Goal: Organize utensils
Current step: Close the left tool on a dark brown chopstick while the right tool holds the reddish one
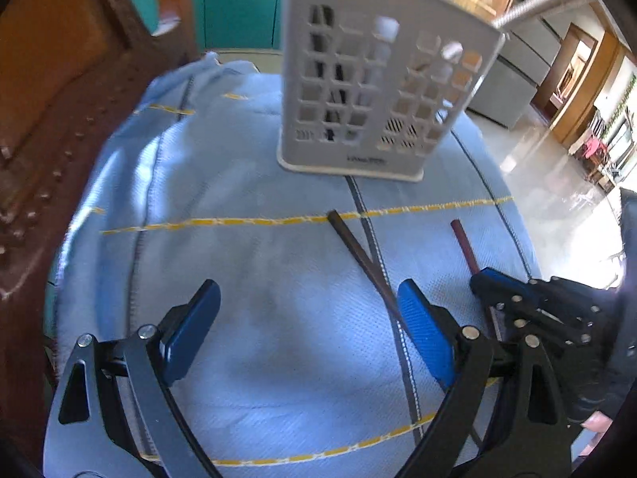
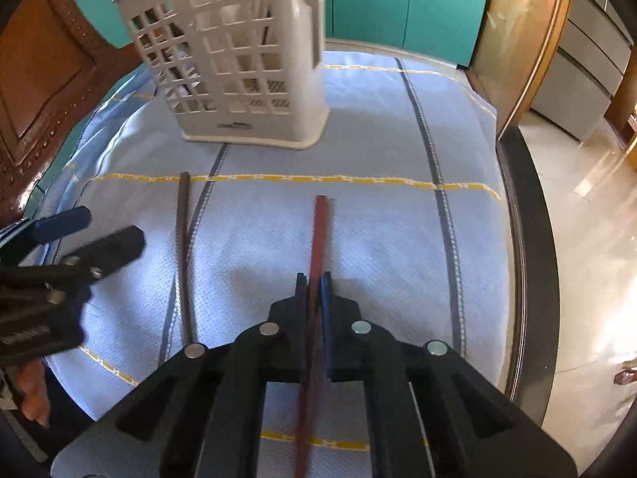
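Right tongs closed on the red chopstick, gripped far from its forward tip; left tongs wide open, beside the brown chopstick lying on the blue cloth. White caddy upright further back on the cloth. Risk: long free end swinging or slipping, hitting the caddy rim, perhaps tipping the light caddy.
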A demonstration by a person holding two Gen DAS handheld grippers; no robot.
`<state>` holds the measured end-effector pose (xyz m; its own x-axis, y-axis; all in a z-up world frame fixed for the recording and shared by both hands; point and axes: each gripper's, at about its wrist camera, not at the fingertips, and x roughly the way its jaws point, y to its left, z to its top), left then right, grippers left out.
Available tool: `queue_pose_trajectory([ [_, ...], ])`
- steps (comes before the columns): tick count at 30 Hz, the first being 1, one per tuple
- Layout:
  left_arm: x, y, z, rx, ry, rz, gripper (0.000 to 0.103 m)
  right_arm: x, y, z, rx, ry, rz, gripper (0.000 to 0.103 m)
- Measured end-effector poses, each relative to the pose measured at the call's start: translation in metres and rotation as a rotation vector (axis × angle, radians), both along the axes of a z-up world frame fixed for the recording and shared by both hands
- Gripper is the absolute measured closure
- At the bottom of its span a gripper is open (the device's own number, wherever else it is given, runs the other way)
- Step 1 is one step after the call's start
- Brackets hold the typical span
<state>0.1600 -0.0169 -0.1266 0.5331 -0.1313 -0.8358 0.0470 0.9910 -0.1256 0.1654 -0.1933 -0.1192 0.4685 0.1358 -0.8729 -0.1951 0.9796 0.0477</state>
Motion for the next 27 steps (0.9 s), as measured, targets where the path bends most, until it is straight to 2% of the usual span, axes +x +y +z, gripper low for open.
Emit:
queue_pose_trajectory([
  [5, 0.008, -0.017, -0.008, 0.019, 0.012, -0.019, 0.015, -0.005, -0.001, 0.002, 0.017, 0.010, -0.008, 0.096],
  [9, 0.014, -0.031, -0.016, 0.037, 0.037, -0.047, 0.030, -0.005, -0.001, 0.002, 0.014, 0.009, -0.006, 0.096],
  [12, 0.015, -0.042, -0.018, 0.108, 0.019, -0.065, 0.033, -0.006, 0.000, 0.002, 0.011, 0.009, -0.003, 0.096],
  [14, 0.014, -0.043, -0.018, 0.105, 0.012, -0.071, 0.039, -0.006, 0.000, 0.002, 0.011, 0.009, -0.003, 0.096],
  [17, 0.013, -0.043, -0.015, 0.108, 0.003, -0.079, 0.061, -0.006, 0.000, 0.002, 0.006, 0.006, -0.003, 0.096],
  [19, 0.010, -0.044, -0.013, 0.110, 0.000, -0.077, 0.083, -0.007, 0.001, 0.002, -0.002, 0.001, -0.002, 0.096],
  [24, 0.012, -0.033, -0.010, 0.096, 0.003, -0.062, 0.095, -0.010, 0.004, 0.005, 0.013, -0.023, 0.006, 0.097],
  [27, 0.009, -0.028, -0.004, 0.094, -0.011, -0.059, 0.096, -0.016, 0.004, 0.020, 0.031, -0.090, 0.016, 0.097],
])
